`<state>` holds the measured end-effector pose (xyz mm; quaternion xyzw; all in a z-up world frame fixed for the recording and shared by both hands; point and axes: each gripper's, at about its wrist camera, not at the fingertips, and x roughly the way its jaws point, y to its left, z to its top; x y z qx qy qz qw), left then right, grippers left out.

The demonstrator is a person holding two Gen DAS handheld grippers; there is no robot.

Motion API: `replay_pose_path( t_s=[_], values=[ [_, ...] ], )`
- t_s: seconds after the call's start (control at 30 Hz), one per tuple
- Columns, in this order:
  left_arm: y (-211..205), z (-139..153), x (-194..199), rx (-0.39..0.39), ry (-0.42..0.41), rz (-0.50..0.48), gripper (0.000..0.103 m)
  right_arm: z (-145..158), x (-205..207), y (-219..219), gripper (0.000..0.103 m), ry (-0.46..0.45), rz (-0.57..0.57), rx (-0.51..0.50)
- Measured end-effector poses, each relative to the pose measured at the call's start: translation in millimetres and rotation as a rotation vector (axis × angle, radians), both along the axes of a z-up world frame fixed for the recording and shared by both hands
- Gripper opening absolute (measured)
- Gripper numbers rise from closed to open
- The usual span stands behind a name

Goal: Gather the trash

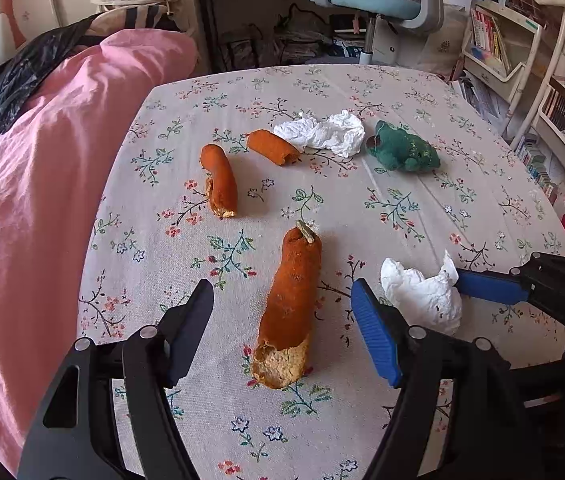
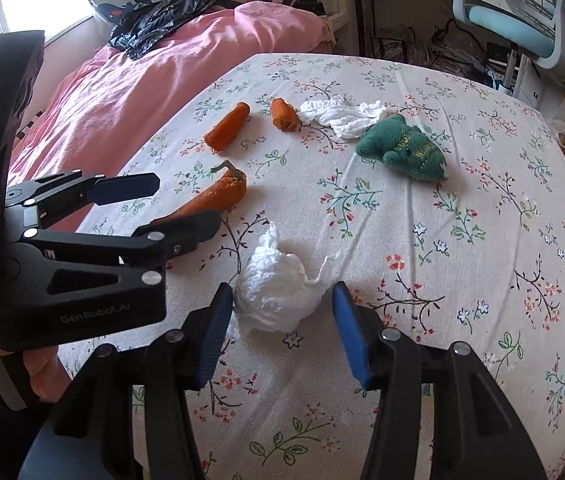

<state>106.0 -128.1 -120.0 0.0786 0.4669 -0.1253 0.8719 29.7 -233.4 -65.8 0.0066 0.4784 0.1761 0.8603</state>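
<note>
A long curled orange peel (image 1: pixel 292 304) lies on the floral tablecloth between the fingers of my left gripper (image 1: pixel 281 285), which is open and does not touch it. Around a crumpled white tissue (image 2: pixel 278 296) stands my right gripper (image 2: pixel 282 288), open; its left pad is at the tissue's edge and the right pad is clear of it. Farther back lie two shorter peels (image 1: pixel 220 180) (image 1: pixel 272 146) and a second tissue (image 1: pixel 322 132). The right wrist view shows the left gripper (image 2: pixel 188 200) astride the long peel (image 2: pixel 210 200).
A green plush toy (image 1: pixel 402 152) lies beside the far tissue. Pink bedding (image 1: pixel 42 184) with a black plastic bag (image 1: pixel 14 80) borders the table's left edge. An office chair (image 1: pixel 382 0) stands behind the table, and bookshelves (image 1: pixel 522 60) stand to the right.
</note>
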Motion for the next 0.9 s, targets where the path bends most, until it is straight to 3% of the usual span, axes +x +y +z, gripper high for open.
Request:
replay_pose_path(
  t_s=[0.17, 0.2, 0.23, 0.27, 0.3, 0.43, 0.6, 0.73, 0.9],
  values=[
    [-3, -10, 2, -0.005, 0.033, -0.018, 0.064, 0, 1, 5, 0.026, -0.001, 0.027, -0.019],
    [-3, -12, 3, -0.010, 0.043, -0.029, 0.052, 0, 0, 5, 0.023, -0.001, 0.029, -0.025],
    [-5, -12, 1, 0.000, 0.030, -0.036, 0.048, 1, 0, 5, 0.022, -0.001, 0.031, -0.030],
    [-6, -12, 1, 0.000, 0.031, -0.050, 0.032, 1, 0, 5, 0.020, -0.002, 0.029, -0.033],
    [-6, -11, 0, -0.006, 0.034, -0.057, 0.023, 2, 1, 3, 0.018, -0.001, 0.025, -0.031],
    [-4, -1, -2, -0.038, 0.001, -0.038, 0.021, 7, 2, -10, 0.018, -0.014, -0.015, -0.001],
    [5, 33, -11, -0.128, -0.125, -0.001, 0.021, 24, 3, -33, 0.018, -0.046, -0.082, 0.144],
    [10, 61, -22, -0.191, -0.240, 0.009, 0.021, 38, -1, -39, 0.018, -0.106, -0.095, 0.232],
    [14, 80, -35, -0.227, -0.308, 0.027, 0.021, 57, -13, -36, 0.018, -0.195, -0.078, 0.277]
  ],
)
